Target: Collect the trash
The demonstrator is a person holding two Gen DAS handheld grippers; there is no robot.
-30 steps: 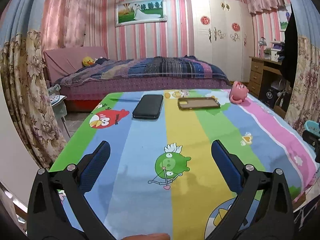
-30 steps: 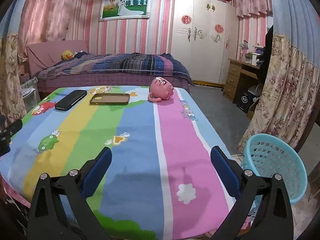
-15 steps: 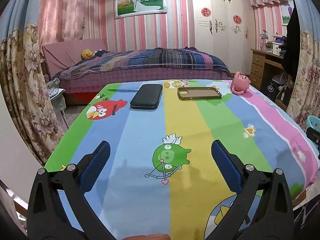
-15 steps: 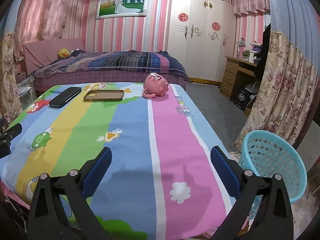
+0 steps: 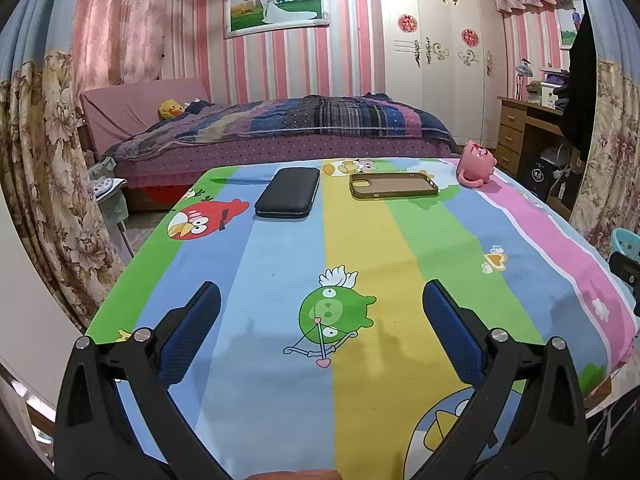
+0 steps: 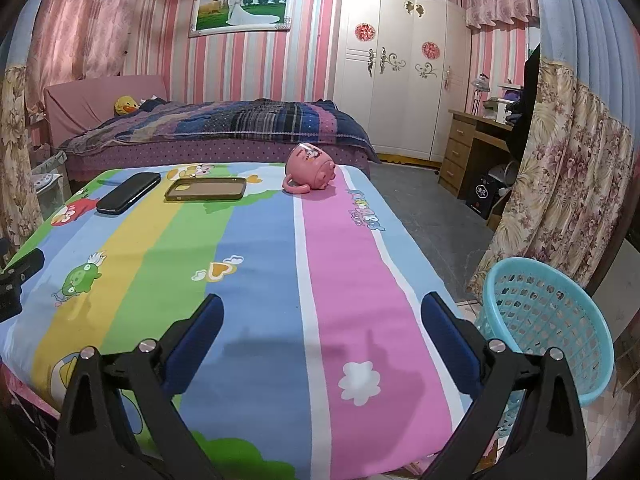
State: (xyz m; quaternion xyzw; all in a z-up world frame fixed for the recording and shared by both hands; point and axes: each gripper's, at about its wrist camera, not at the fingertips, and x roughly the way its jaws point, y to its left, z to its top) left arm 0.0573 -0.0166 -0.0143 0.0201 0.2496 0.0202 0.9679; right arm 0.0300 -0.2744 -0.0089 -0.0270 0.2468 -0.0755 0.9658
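Note:
A table with a striped cartoon cloth point(image 5: 288, 272) point(image 6: 256, 232) holds a black phone point(image 5: 288, 197) point(image 6: 129, 193), a brown phone case point(image 5: 393, 185) point(image 6: 206, 189) and a pink mug on its side point(image 5: 476, 163) point(image 6: 311, 167), all at the far end. A turquoise mesh basket point(image 6: 548, 324) stands on the floor at the table's right. My left gripper point(image 5: 322, 300) is open and empty over the near table. My right gripper point(image 6: 322, 312) is open and empty over the near right part. No trash shows on the table.
A bed point(image 5: 280, 128) lies behind the table, a wardrobe point(image 6: 396, 76) and a wooden desk point(image 6: 472, 148) at the back right. Flowered curtains point(image 5: 44, 168) point(image 6: 568, 184) hang at both sides. The basket's rim point(image 5: 624, 240) peeks in at the left view's right edge.
Both grippers have drawn back and risen a little, so the table looks farther and more of the basket shows. Both stay open.

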